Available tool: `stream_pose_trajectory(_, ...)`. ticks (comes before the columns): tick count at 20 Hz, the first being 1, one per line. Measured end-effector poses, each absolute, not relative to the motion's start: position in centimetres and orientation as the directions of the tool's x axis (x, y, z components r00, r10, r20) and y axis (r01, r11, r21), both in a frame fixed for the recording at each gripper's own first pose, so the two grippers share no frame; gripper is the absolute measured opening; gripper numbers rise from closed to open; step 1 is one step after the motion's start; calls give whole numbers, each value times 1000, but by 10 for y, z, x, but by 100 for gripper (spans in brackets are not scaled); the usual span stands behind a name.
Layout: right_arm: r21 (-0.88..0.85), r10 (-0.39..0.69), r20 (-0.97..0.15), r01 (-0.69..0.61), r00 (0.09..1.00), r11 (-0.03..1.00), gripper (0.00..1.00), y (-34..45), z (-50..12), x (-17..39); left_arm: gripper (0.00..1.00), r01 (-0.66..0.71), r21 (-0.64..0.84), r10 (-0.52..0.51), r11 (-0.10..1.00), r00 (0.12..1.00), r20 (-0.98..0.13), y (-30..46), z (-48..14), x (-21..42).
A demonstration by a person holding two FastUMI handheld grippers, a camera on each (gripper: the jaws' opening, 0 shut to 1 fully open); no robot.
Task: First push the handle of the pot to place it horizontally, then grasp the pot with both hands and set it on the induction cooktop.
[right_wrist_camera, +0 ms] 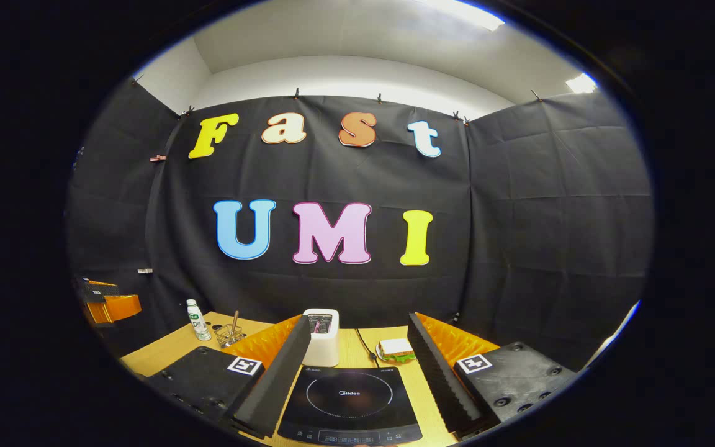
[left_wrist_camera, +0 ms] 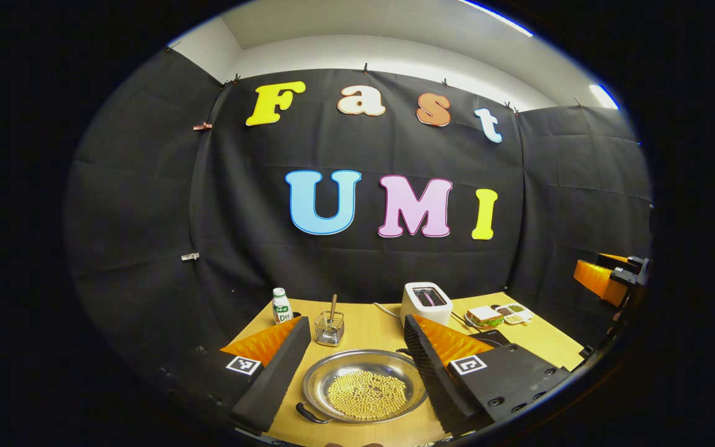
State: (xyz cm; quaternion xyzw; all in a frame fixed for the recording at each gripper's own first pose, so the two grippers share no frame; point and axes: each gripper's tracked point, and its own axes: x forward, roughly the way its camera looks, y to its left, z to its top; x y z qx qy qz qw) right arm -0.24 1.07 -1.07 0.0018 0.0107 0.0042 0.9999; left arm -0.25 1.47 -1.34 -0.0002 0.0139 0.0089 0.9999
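Hovering w/ both claws spread, gripping nothing: left claw [left_wrist_camera: 357, 366] frames pot [left_wrist_camera: 365, 385] on table [left_wrist_camera: 373, 326], right claw [right_wrist_camera: 357, 379] frames induction cooktop [right_wrist_camera: 350, 397]. Risk, imo: shoving pot's handle [left_wrist_camera: 309, 415] too hard tips it, spilling beans [left_wrist_camera: 367, 394]. Left gripper view has pot and beans; right gripper view has cooktop's controls.
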Motion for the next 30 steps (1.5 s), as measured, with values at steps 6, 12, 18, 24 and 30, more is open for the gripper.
stream_pose_trajectory(6, 1, 1, -17, -1, 1000, 1000, 98, 9, -9, -4, 95, -5, -3, 5, 1000, 1000, -29, 12, -16, -2)
stream_pose_trajectory(12, 4, -4, -22, 4, 1000, 1000, 98, 9, -13, -7, 95, -1, -14, 0, 1000, 998, -55, 16, -23, 3)
stream_pose_trajectory(18, 9, -2, -26, 2, 1000, 1000, 98, 10, -15, -6, 93, 42, -36, -47, 998, 986, -160, 16, -52, 5)
stream_pose_trajectory(24, 4, 5, -43, -5, 999, 1000, 98, 9, -23, -10, 60, 68, -132, -104, 989, 953, -286, 26, -98, 4)
stream_pose_trajectory(30, 5, 6, -88, -6, 996, 1000, 98, 9, -39, -10, 6, 29, -128, -79, 991, 911, -405, 57, -148, -2)
